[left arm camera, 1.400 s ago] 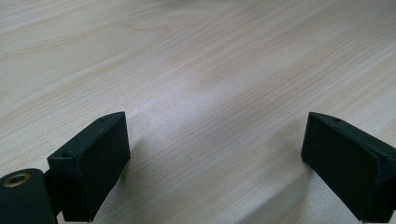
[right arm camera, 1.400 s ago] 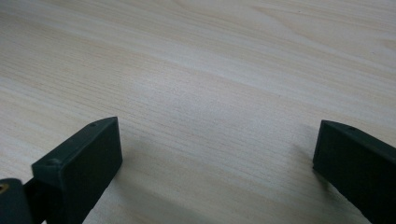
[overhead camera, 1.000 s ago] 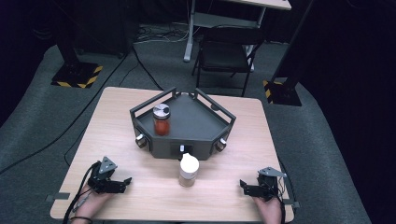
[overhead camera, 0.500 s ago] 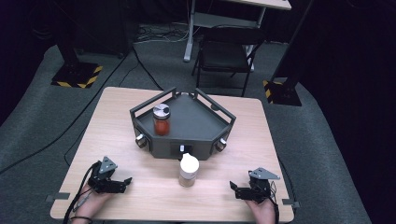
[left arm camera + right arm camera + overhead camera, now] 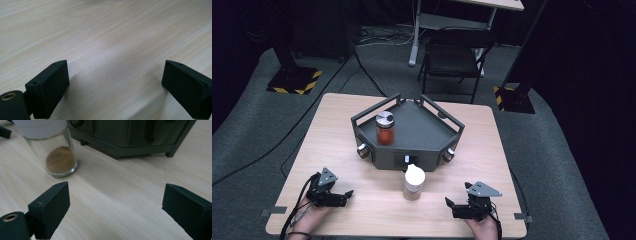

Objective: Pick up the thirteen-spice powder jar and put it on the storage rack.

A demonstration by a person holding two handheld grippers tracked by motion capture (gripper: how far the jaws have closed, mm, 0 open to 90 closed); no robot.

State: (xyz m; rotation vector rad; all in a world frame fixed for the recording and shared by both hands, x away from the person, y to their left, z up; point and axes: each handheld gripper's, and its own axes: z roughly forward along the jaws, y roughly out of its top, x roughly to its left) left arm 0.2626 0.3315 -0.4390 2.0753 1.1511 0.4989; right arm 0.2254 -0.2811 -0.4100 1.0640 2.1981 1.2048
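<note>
Here we hold the right tool [image 5: 456, 206] with jaws spread wide and nothing between them, low over the pale wooden worktop [image 5: 337, 130], near the clear glass jar with a white lid and brown powder [image 5: 414, 183]. That jar stands upright just before the dark grey angular tray [image 5: 422, 132]. Our left tool [image 5: 341, 196] is likewise released, well apart from the jar.

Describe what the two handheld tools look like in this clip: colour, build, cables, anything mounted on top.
Both are black. The left tool and right tool each carry a grey three-cornered plate on top. Up close, each has two flat, blocky matte-black jaws with small holes near the edges, and a brass-coloured ring at the lower left of each gripper view. A dark cable trails from the left tool. No sleeves are visible.
</note>
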